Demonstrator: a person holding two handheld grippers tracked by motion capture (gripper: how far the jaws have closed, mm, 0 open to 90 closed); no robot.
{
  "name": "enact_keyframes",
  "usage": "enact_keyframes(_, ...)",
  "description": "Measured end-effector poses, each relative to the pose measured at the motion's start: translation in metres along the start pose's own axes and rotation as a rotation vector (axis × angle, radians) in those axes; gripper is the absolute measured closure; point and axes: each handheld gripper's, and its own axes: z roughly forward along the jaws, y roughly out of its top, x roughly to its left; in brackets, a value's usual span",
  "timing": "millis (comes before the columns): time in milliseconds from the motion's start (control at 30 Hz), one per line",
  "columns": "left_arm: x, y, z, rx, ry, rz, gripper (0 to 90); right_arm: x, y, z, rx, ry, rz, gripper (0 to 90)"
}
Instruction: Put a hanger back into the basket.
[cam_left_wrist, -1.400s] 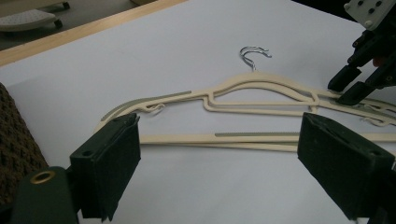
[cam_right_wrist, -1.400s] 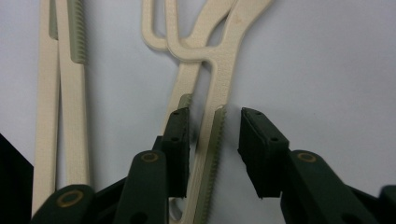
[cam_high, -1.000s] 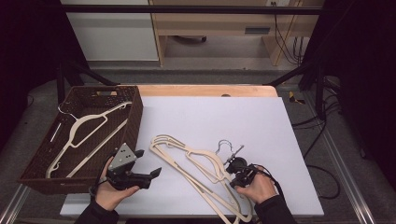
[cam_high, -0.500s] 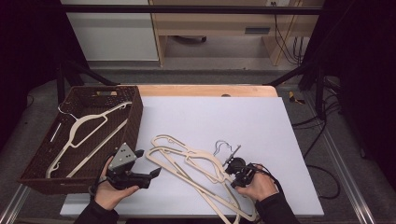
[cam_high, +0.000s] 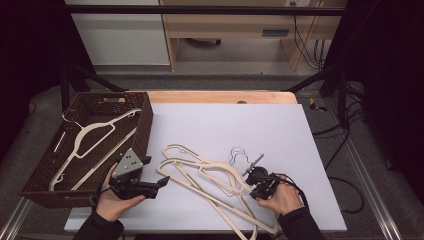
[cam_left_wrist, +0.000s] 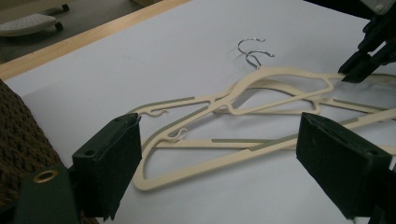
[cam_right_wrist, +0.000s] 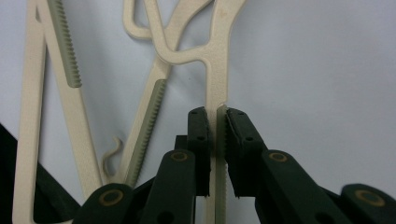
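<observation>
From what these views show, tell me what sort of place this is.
Probably a lab or recording workshop, not a home: a white work table in a black metal frame, loose cables along the floor, and hand-held grippers sorting cream hangers beside a wicker basket.

Left gripper (cam_high: 162, 182) gapes wide; right gripper (cam_right_wrist: 216, 122) seems clamped tight.

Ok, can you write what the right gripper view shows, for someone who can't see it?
The right gripper has its two black jaws shut on a thin cream arm of a hanger. A second cream hanger with ridged grey strips lies beside it on the white table.
</observation>
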Motion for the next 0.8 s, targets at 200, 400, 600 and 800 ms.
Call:
enact_keyframes(200, 0.002, 0.014, -0.005, 0.013, -0.010, 0.025, 14.1, -0.006, -0.006, -0.026, -0.081, -0.015, -0.019, 81.0)
enact_keyframes(400, 0.008, 0.030, -0.007, 0.058, -0.039, 0.060, 14.5, -0.008, -0.010, -0.049, -0.135, 0.008, -0.073, 81.0)
enact_keyframes(600, 0.013, 0.050, -0.006, 0.145, -0.100, 0.130, 15.2, -0.002, -0.010, -0.069, -0.166, 0.015, -0.165, 80.9)
enact_keyframes(800, 0.015, 0.064, 0.001, 0.275, -0.175, 0.246, 16.9, 0.004, -0.012, -0.088, -0.210, 0.021, -0.218, 80.9)
